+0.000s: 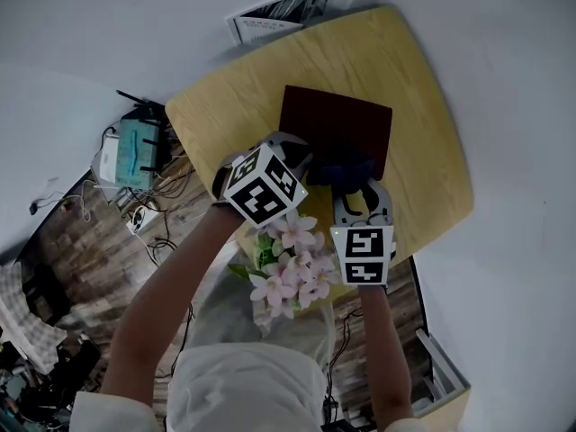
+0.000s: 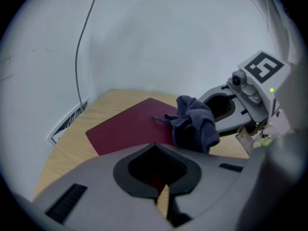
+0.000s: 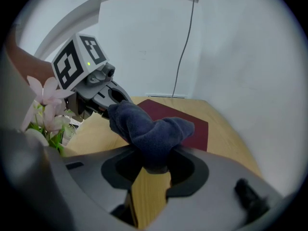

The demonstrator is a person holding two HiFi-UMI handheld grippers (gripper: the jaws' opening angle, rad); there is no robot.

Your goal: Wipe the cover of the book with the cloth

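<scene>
A dark red book [image 1: 335, 126] lies flat on the yellow wooden table [image 1: 423, 142]. My right gripper [image 1: 357, 185] is shut on a bunched dark blue cloth [image 1: 342, 169], which hangs at the book's near edge. In the right gripper view the cloth [image 3: 150, 129] bulges out of the jaws of that gripper [image 3: 154, 166], with the book [image 3: 185, 119] behind it. My left gripper [image 1: 301, 157] is at the book's near left edge, jaws shut. In the left gripper view its tips [image 2: 159, 179] stand over the book [image 2: 132, 126], with the cloth [image 2: 195, 124] to the right.
Pink artificial flowers [image 1: 292, 264] stand at the table's near edge between my arms. A white device with cables [image 1: 135, 151] lies on the floor to the left. A white grille [image 1: 270, 16] leans on the wall behind the table. A thin cable [image 3: 185, 42] runs down the wall.
</scene>
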